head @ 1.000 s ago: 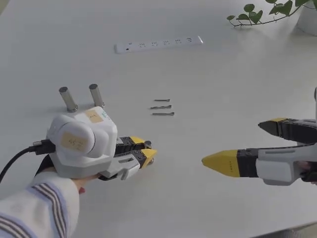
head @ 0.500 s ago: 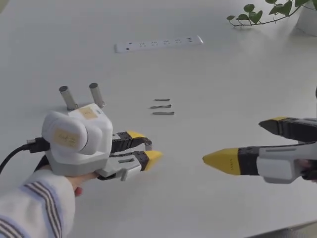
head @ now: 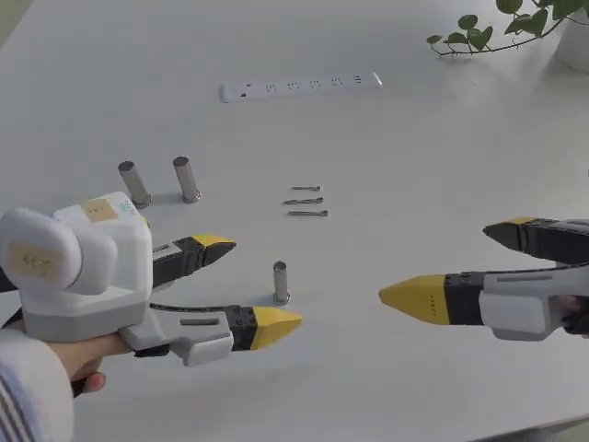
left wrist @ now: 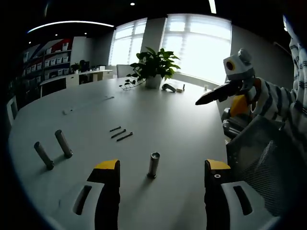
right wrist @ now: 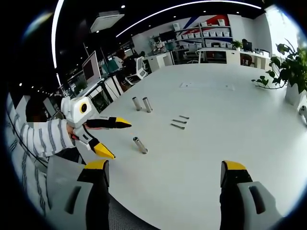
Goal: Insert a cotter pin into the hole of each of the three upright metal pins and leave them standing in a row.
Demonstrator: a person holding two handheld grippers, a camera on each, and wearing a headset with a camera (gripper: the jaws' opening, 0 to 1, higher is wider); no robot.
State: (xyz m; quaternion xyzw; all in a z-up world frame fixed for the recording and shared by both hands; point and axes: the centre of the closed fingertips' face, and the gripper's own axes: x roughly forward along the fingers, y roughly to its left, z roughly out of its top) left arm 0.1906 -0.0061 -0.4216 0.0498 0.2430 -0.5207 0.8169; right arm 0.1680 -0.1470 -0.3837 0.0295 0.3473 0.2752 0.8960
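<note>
One metal pin [head: 281,282] [left wrist: 153,165] [right wrist: 140,144] stands upright on the white table, just ahead of my open left gripper [head: 248,284] [left wrist: 160,167], whose yellow-tipped jaws stand apart and touch nothing. Two more upright metal pins [head: 134,183] [head: 187,179] [left wrist: 43,155] [left wrist: 63,143] stand side by side farther back on the left. Three cotter pins [head: 306,201] [left wrist: 120,132] [right wrist: 178,121] lie flat in a small stack of parallel lines mid-table. My right gripper [head: 460,267] [right wrist: 163,167] hovers open at the right, empty.
A white power strip [head: 300,86] lies across the far side of the table. A potted plant [head: 515,20] [left wrist: 152,67] trails leaves at the far right corner. Office shelves and chairs surround the table.
My left gripper has opened and drawn back to the left, leaving the metal pin it held standing upright on the table. The right gripper stays put.
</note>
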